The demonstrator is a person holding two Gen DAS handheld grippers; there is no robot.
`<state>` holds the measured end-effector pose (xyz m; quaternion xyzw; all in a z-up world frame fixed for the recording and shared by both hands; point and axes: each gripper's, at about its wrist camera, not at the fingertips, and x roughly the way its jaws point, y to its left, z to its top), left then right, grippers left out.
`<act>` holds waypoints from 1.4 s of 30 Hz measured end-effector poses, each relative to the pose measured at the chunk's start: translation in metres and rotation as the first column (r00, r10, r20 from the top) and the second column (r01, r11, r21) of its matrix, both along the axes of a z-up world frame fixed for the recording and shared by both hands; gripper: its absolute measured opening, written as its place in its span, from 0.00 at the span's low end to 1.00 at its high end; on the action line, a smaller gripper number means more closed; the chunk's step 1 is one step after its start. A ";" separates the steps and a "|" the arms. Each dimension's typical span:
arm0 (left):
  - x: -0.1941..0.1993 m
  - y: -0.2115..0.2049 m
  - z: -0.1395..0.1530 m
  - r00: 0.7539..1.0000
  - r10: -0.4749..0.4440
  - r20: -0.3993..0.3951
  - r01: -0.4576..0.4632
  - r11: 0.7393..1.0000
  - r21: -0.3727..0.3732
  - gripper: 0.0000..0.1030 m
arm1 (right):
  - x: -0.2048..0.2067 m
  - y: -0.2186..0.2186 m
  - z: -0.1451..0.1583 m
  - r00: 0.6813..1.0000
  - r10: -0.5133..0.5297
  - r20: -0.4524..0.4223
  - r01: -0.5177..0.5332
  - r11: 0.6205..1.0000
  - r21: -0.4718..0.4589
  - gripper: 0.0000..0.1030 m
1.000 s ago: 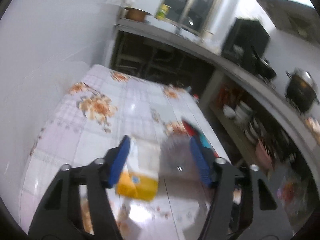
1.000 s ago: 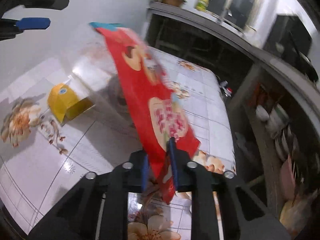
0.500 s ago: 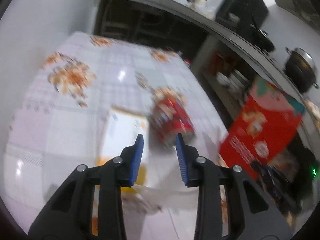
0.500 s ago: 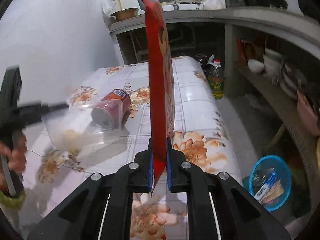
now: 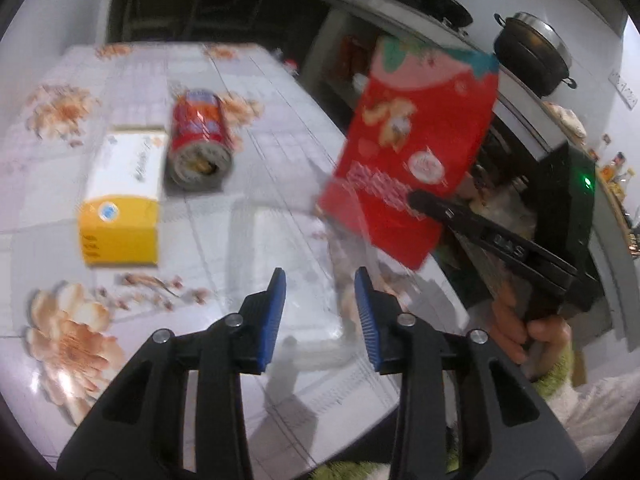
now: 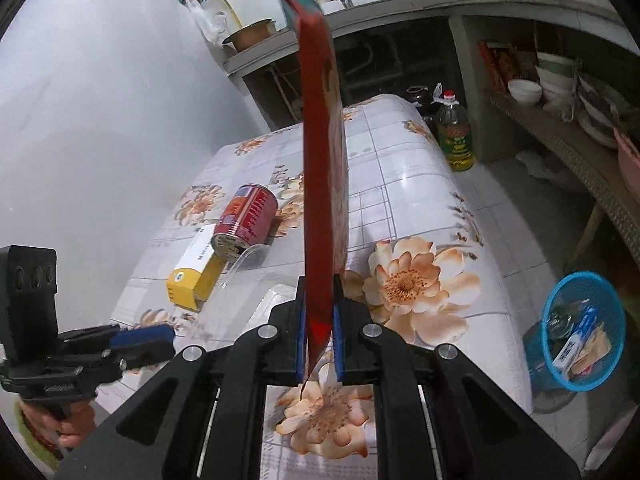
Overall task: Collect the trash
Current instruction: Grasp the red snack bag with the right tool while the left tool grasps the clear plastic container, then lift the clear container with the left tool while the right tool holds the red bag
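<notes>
My right gripper point(image 6: 319, 322) is shut on the bottom edge of a red snack bag point(image 6: 320, 168), which stands upright above the table; the left wrist view shows the bag point(image 5: 412, 148) flat-on at the right. My left gripper point(image 5: 320, 312) hovers low over a clear plastic tray point(image 5: 288, 248) lying on the flowered tablecloth. Its jaws are opening; the tray lies under and between them, and the pads do not press on it. A red can point(image 5: 200, 136) lies on its side beside a white and yellow box point(image 5: 120, 204).
A blue basket point(image 6: 580, 320) holding scraps stands on the floor right of the table point(image 6: 420, 200). An oil bottle point(image 6: 454, 136) stands on the floor behind it. Shelves with bowls run along the right wall. A hand grips each tool.
My left gripper has dropped toward the table and turned, now over the clear tray with jaws wider than half a second ago. The right gripper swung the bag upright, then held still.
</notes>
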<state>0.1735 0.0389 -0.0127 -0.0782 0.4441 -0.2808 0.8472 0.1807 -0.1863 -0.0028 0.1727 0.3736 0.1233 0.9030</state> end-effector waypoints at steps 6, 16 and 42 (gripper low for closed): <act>0.028 -0.010 -0.006 0.995 0.097 0.004 -0.097 0.991 0.094 0.45 | -0.008 -0.016 -0.004 0.999 -0.013 -0.037 0.016 0.995 0.102 0.10; 0.037 -0.021 -0.029 0.993 0.111 -0.032 -0.104 0.979 0.177 0.17 | -0.027 -0.061 -0.026 0.990 0.021 -0.139 0.026 0.945 0.326 0.10; 0.039 -0.020 -0.023 0.990 0.140 -0.030 -0.128 0.957 0.260 0.28 | -0.015 -0.051 -0.064 0.960 0.093 -0.263 0.027 0.908 0.418 0.10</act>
